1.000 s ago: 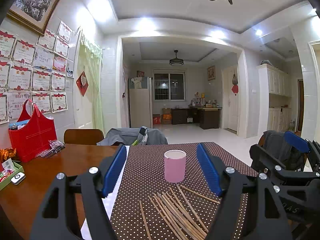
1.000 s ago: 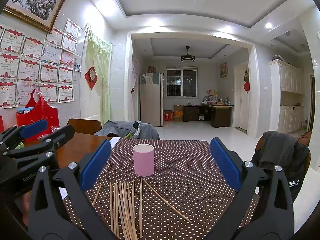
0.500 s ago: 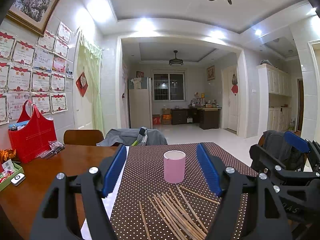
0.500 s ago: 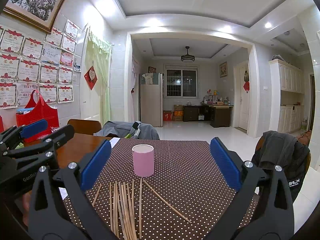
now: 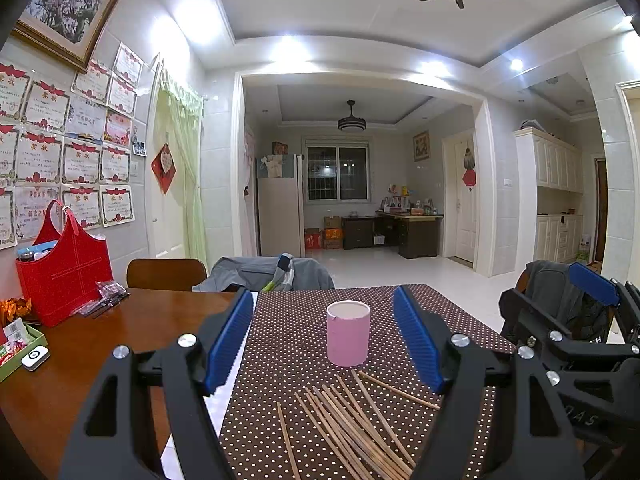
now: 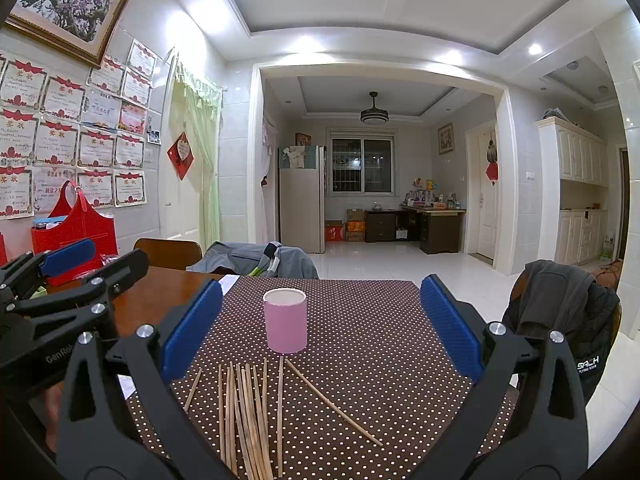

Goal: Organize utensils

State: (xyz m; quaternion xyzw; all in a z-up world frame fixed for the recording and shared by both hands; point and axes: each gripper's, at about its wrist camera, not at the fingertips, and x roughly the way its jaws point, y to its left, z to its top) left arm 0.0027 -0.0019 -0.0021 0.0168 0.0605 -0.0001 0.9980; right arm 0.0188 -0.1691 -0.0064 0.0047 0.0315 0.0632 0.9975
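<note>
- The pink cup (image 5: pixel 347 333) stands upright on the dotted brown cloth (image 5: pixel 296 332) that covers part of the wooden surface (image 5: pixel 120 332); its mouth faces up.
- The wooden chopsticks (image 5: pixel 352 420) lie flat on the cloth just on the near side of the pink cup, most in a loose bundle, a few splayed off to the sides. In the right wrist view one chopstick (image 6: pixel 334 404) angles away from the cup's base toward the right, and the tips of the nearest sticks come close to the cup's foot.
- The left gripper (image 5: pixel 322 342) hangs above the chopsticks, in front of the cup; its blue-padded fingers (image 5: pixel 230 338) are spread wide with nothing between them.
- The right gripper (image 6: pixel 320 330) hangs likewise on the near side of the cup, its fingers (image 6: pixel 450 330) wide apart and holding nothing.
- Each gripper shows at the edge of the other's view, both well short of the cup.
- A red bag (image 5: pixel 64 276) stands to the left of the cup, against the wall.
- A dark jacket (image 6: pixel 560 300) drapes over a chair to the right of the cup.
</note>
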